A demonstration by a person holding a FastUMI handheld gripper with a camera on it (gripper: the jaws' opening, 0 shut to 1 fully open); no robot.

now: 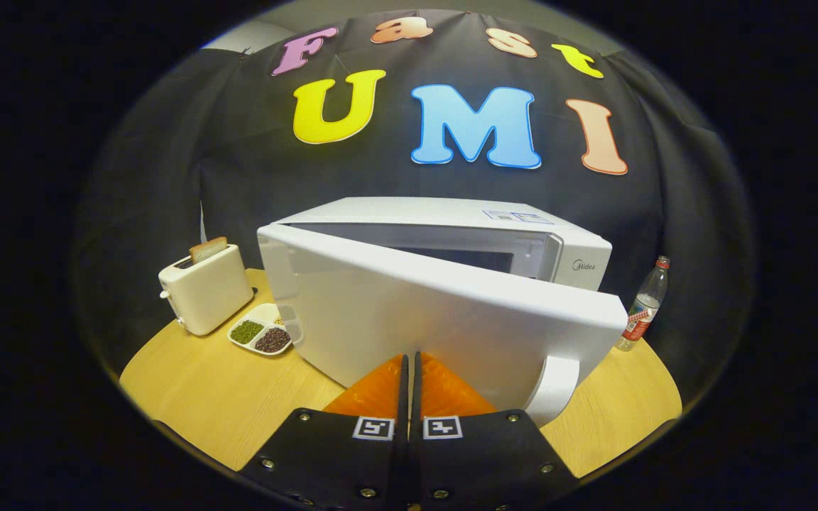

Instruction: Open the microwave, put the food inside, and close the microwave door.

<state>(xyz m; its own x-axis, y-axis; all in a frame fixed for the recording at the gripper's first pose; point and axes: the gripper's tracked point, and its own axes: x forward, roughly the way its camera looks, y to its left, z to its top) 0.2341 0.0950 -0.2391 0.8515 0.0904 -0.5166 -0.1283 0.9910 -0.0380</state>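
The microwave [451,234], a white countertop oven, sits just ahead of the fingers on a round wooden table [196,397], and its door [444,319] stands partly open, swung out toward the gripper so its face is right at the fingertips. The gripper [409,365] has its fingers pressed together with only a thin slit between them, holding nothing; the tips look to be touching or almost touching the lower door panel. The door is probably stiff and smooth, light to swing on its hinge, and best moved by pushing flat on the panel or hooking the curved handle [554,387] just right of the fingers. To the left of the fingers, beyond the door's hinge edge, lies a divided dish of beans [265,333], likely the food, light but easy to spill. Beyond it stands a toaster [206,294] with bread, and far right a plastic bottle [645,305].
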